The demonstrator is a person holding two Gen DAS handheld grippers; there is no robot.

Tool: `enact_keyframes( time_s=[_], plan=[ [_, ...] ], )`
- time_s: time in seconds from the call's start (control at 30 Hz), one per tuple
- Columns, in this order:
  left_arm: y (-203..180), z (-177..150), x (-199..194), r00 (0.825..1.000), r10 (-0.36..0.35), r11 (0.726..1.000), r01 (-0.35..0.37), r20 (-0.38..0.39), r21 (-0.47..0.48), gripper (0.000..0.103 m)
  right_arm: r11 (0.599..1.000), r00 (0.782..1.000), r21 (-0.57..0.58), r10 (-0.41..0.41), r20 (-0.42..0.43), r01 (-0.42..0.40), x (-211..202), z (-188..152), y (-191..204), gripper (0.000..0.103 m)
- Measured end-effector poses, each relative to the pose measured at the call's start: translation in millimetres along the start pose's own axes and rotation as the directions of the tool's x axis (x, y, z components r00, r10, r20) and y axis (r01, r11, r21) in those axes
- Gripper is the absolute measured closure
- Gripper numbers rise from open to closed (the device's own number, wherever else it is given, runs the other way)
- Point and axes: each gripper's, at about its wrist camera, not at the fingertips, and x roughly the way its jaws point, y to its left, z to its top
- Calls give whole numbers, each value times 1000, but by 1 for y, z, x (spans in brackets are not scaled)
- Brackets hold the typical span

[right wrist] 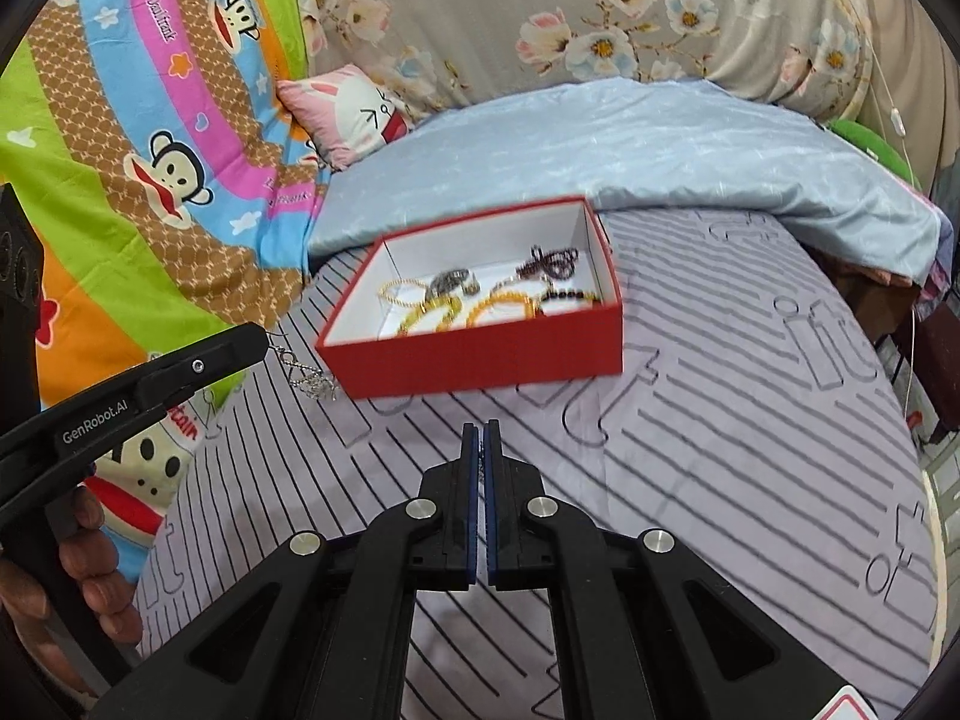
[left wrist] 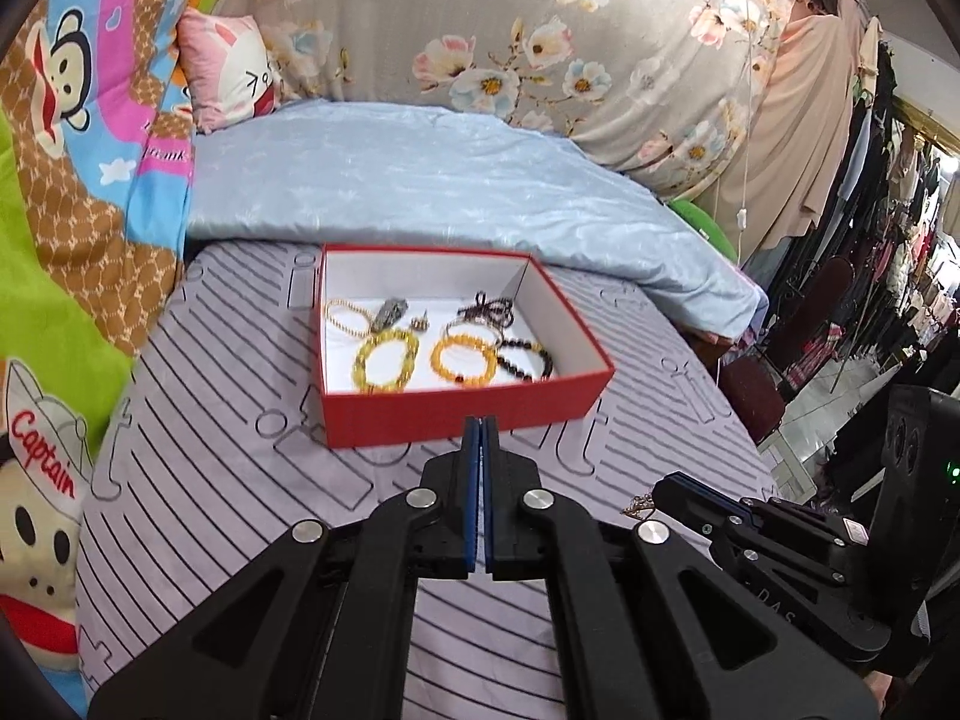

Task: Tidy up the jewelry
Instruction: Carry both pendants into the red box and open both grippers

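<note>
A red box (left wrist: pixel 456 417) with a white inside sits on the striped bedsheet. It holds a yellow bead bracelet (left wrist: pixel 387 360), an orange one (left wrist: pixel 465 360), a dark bead bracelet (left wrist: pixel 531 357) and other small pieces. My left gripper (left wrist: pixel 480 420) hovers just short of the box's front wall, shut. In the right wrist view a thin silvery chain (right wrist: pixel 309 378) dangles from the left gripper's (right wrist: pixel 264 339) tip. My right gripper (right wrist: pixel 482 427) is shut too, with a glint of chain between its pads. A bit of chain (left wrist: pixel 637 504) hangs at its tip (left wrist: pixel 660 487). Whether it is one chain or two I cannot tell.
A folded light blue quilt (left wrist: pixel 450 180) lies right behind the box, with a pink pillow (left wrist: pixel 231 69) at its far left. A cartoon monkey blanket (left wrist: pixel 66 192) rises on the left. The bed's edge and clothes racks (left wrist: pixel 888 276) are on the right. A hand (right wrist: pixel 90 564) grips the left tool.
</note>
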Motion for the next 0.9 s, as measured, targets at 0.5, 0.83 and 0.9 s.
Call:
enact_keyframes(
  time_s=[0.5, 0.83, 0.9],
  plan=[
    [-3, 57, 24, 997, 25, 999, -27, 76, 31, 103, 998, 995, -66, 0, 99, 7, 18, 73, 7, 102],
    [7, 80, 64, 996, 65, 997, -67, 59, 40, 103, 998, 997, -70, 7, 83, -2, 61, 111, 3, 102],
    [10, 84, 72, 996, 70, 997, -73, 53, 41, 103, 997, 997, -72, 4, 74, 1, 71, 115, 3, 102]
  ],
)
